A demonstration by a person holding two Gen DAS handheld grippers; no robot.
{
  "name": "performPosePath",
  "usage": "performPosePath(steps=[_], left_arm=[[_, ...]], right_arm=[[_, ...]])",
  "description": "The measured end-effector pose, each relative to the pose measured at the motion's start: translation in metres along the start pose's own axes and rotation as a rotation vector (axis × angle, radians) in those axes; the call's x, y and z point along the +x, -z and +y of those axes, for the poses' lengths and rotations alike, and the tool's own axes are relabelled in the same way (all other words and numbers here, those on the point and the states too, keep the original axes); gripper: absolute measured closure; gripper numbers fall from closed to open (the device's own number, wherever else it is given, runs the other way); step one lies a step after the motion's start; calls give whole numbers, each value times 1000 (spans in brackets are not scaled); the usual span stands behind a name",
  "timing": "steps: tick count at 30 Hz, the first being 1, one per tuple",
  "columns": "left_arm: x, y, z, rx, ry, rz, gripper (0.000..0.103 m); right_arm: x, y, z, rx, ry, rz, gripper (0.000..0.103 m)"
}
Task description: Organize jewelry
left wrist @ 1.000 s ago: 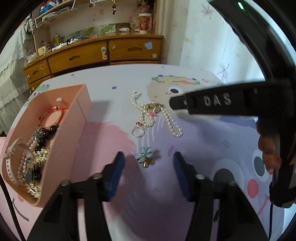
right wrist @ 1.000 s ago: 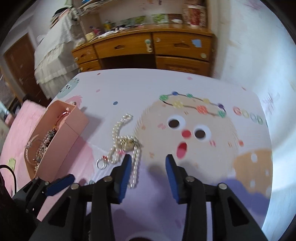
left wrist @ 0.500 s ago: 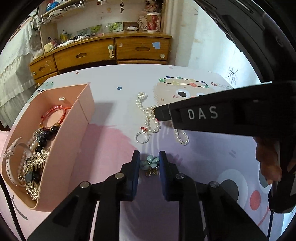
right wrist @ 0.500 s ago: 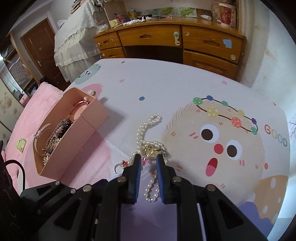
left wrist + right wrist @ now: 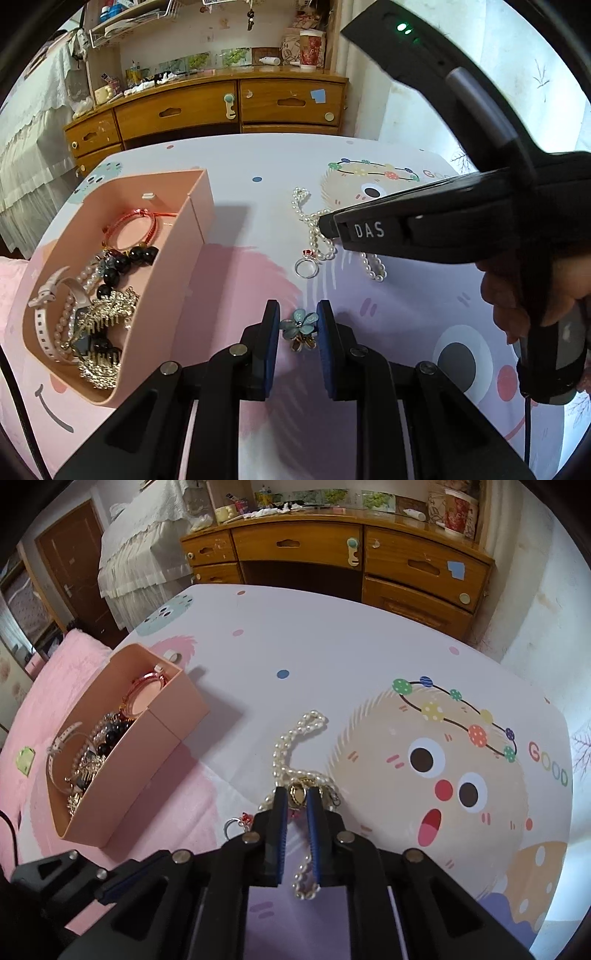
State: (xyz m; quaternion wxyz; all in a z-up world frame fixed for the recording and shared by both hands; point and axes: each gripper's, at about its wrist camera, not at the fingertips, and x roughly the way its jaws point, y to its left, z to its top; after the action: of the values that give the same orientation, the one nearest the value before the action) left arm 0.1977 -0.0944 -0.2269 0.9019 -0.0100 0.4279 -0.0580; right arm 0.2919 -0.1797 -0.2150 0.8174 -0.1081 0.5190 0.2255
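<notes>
Box (image 5: pixel 192 225) left on the table (image 5: pixel 258 158), necklace (image 5: pixel 314 229) right, ring (image 5: pixel 306 267) and brooch (image 5: pixel 300 328) nearer.

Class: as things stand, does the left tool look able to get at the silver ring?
Probably not yet: the left tool is closed on the flower brooch. The ring lies bare on the table just ahead, uncovered, with pearls beside it.

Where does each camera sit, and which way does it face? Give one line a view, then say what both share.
Left wrist: on the left gripper, facing along the table at the flower brooch between its fingers; the person's right hand shows.
Right wrist: on the right gripper, facing the pearl necklace and dresser; the left gripper's tip shows.
Shared: the pink box, necklace and ring.
</notes>
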Motion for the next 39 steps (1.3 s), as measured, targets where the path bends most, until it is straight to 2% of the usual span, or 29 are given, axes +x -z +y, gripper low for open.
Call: performPosePath(steps=[5, 15, 21, 27, 39], left_arm=[[-10, 1, 3, -6, 6, -7, 85], [-36, -8, 14, -4, 6, -26, 85], [-58, -16, 33, -23, -12, -46, 85], [-72, -23, 58, -56, -52, -57, 85], [-80, -26, 113, -99, -172, -84, 85]], right_arm=[[-1, -1, 2, -11, 31, -6, 97], [-29, -8, 6, 23, 9, -60, 97], [-54, -17, 18, 62, -56, -115, 97], [-71, -29, 42, 69, -174, -174, 96], [-63, -43, 95, 12, -346, -188, 96]])
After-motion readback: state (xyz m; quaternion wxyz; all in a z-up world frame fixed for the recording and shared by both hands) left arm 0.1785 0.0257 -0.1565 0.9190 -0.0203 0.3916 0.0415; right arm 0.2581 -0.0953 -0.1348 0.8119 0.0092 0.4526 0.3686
